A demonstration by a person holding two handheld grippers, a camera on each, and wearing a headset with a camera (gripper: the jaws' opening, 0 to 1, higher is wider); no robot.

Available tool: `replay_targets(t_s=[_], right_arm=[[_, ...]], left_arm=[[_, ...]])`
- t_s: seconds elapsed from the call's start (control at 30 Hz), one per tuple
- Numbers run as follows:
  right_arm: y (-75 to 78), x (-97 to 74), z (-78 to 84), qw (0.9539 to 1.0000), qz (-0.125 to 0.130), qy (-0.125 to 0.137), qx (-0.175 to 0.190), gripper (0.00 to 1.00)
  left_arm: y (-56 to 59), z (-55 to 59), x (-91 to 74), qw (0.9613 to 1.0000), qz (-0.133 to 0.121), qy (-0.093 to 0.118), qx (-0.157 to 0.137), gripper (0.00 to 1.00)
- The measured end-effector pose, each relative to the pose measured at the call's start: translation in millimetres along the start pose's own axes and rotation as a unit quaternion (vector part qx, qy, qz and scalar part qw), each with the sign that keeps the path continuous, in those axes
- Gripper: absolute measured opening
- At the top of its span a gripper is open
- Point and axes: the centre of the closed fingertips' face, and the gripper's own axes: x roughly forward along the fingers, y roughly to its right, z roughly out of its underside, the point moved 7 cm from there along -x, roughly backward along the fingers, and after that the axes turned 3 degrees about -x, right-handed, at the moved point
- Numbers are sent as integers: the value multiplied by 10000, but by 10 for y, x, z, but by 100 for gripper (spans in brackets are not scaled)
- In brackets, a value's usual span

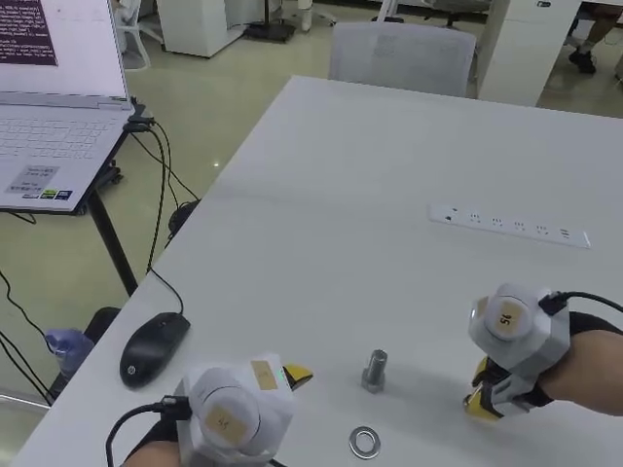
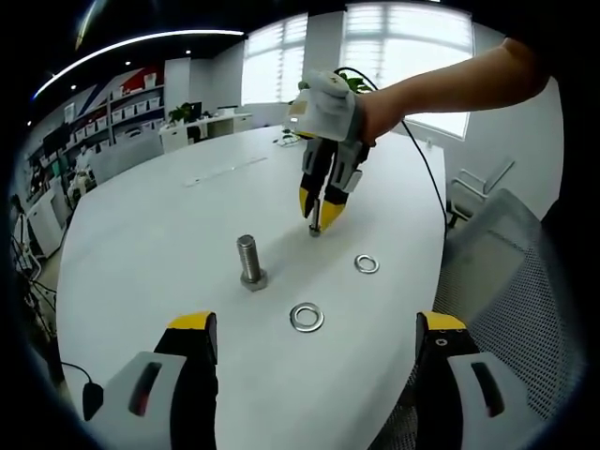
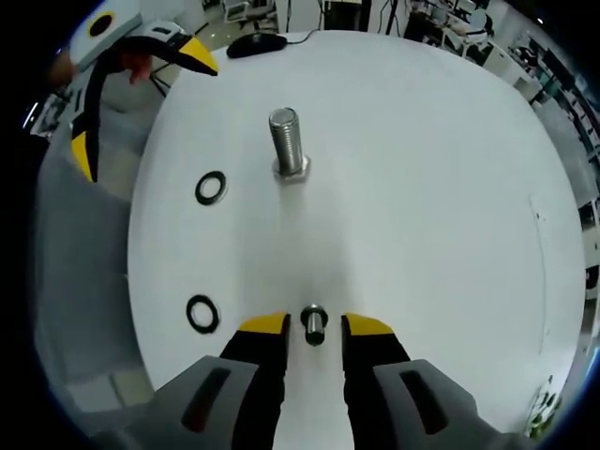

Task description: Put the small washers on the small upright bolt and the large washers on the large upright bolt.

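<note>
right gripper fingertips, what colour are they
Yellow tips on the right gripper, over dark jaws; the fingertips show best in the right gripper view.

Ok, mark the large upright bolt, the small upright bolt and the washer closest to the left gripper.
large upright bolt [image 2: 248, 253]: left gripper view, on its threaded shaft.
small upright bolt [image 3: 313, 322]: right gripper view, on its top end.
nearer washer [image 2: 294, 318]: left gripper view, on the ring's left side.

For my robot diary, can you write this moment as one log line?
left gripper: open, empty | right gripper: open, jaws straddle small bolt | large bolt: upright | two washers: flat on table
</note>
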Motion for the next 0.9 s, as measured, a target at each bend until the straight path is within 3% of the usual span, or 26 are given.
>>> replay_targets(t_s=[0.37, 0.9], right_arm=[[0, -206, 39, 9998, 167, 110, 58, 24], [-200, -528, 193, 9982, 343, 405, 294, 24]], left_arm=[[-8, -70, -16, 10000, -15, 83, 3, 87], [44, -142, -57, 9999, -26, 93, 37, 89]])
